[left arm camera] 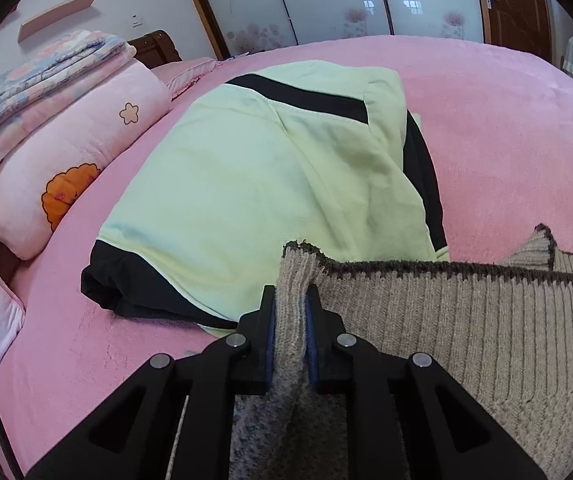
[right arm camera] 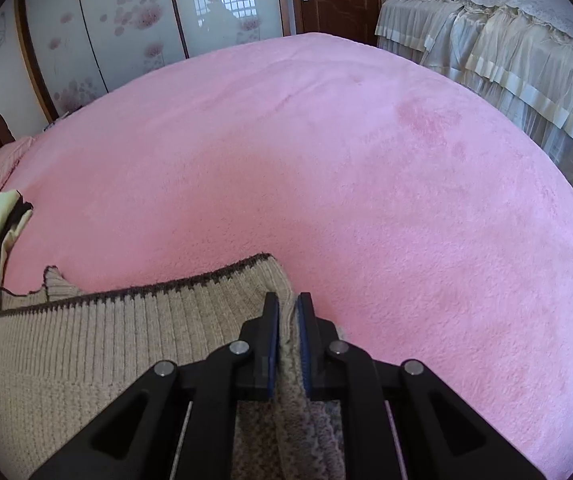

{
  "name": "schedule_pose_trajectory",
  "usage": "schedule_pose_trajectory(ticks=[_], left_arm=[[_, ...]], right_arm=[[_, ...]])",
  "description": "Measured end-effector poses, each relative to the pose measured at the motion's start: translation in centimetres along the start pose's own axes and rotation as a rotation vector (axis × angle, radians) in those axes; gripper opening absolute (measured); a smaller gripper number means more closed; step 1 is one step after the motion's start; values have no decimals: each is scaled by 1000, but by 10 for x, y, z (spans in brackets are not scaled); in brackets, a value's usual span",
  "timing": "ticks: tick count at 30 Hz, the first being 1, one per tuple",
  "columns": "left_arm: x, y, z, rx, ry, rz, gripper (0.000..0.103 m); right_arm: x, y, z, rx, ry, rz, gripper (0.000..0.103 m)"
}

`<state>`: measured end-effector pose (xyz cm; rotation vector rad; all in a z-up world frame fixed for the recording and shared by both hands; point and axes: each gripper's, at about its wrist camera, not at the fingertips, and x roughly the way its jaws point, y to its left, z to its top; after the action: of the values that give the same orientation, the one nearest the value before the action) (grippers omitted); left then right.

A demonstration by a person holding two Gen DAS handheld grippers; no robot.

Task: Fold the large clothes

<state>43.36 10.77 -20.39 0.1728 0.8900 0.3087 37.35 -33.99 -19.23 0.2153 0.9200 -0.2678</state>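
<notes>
1. The beige ribbed knit sweater with a dark brown scalloped edge (left arm camera: 466, 320) lies at the near edge of the pink plush-covered bed (right arm camera: 326, 160), its ribbed hem stretched between the two grippers.
2. Left gripper (left arm camera: 291, 312): jaws narrow, clamped on a bunched corner of the hem. Right gripper (right arm camera: 286, 316): jaws narrow, clamped on the opposite corner.
3. Risk: the thick knit is bunched between the pads; uneven pull could slip one corner out and skew the fold.
4. Risk: the hem sags between the grips; if laid down slack, it may crease. What lies under the grippers is hidden, so the layer count is probably two, not certain.
5. Obstruction: a folded pale green garment with black stripes (left arm camera: 254, 184) sits just beyond the left corner, and the sweater could land on it.
6. Further left: a rolled pink quilt with an orange cartoon patch (left arm camera: 74, 168). The bed ahead of the right gripper is bare.
</notes>
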Motion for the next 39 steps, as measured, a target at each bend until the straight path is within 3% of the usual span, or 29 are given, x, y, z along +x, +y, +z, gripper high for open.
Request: schedule_pose_trajectory(ticks=[6, 10, 14, 17, 19, 24, 27, 30, 31, 34, 35, 37, 39], left_arm=[[-31, 28, 13, -47, 29, -83, 36], [-82, 60, 22, -131, -15, -151, 60], [-138, 68, 19, -125, -88, -167, 63], [-164, 47, 3, -87, -104, -230, 68], [-167, 27, -13, -64, -83, -230, 68], [-133, -13, -61, -50, 3, -176, 68], [-103, -23, -85, -29, 68, -108, 70], [-93, -2, -95, -72, 29, -132, 83], [-90, 4, -95, -76, 27, -132, 88], [-80, 24, -94, -87, 37, -164, 88], [-79, 26, -94, -81, 36, -178, 88], [-83, 25, -94, -49, 17, -173, 88], [-85, 23, -92, -27, 22, -177, 88]], right_arm=[[-40, 11, 6, -51, 18, -41, 18], [-101, 30, 8, -91, -47, 23, 22], [-154, 73, -5, -148, -135, 137, 37], [-165, 112, -17, -186, -142, 237, 48], [-160, 143, -32, -219, -116, 304, 49], [-122, 186, -76, -290, -52, 273, 49], [-93, 171, -92, -291, -3, 215, 48], [-79, 130, -96, -262, 10, 170, 46], [-80, 113, -94, -255, 1, 126, 46], [-78, 60, -90, -226, -31, -57, 49], [-75, 41, -88, -199, -25, -67, 50], [-75, 3, -86, -120, -7, -2, 47], [-80, -6, -86, -111, 2, 23, 45]])
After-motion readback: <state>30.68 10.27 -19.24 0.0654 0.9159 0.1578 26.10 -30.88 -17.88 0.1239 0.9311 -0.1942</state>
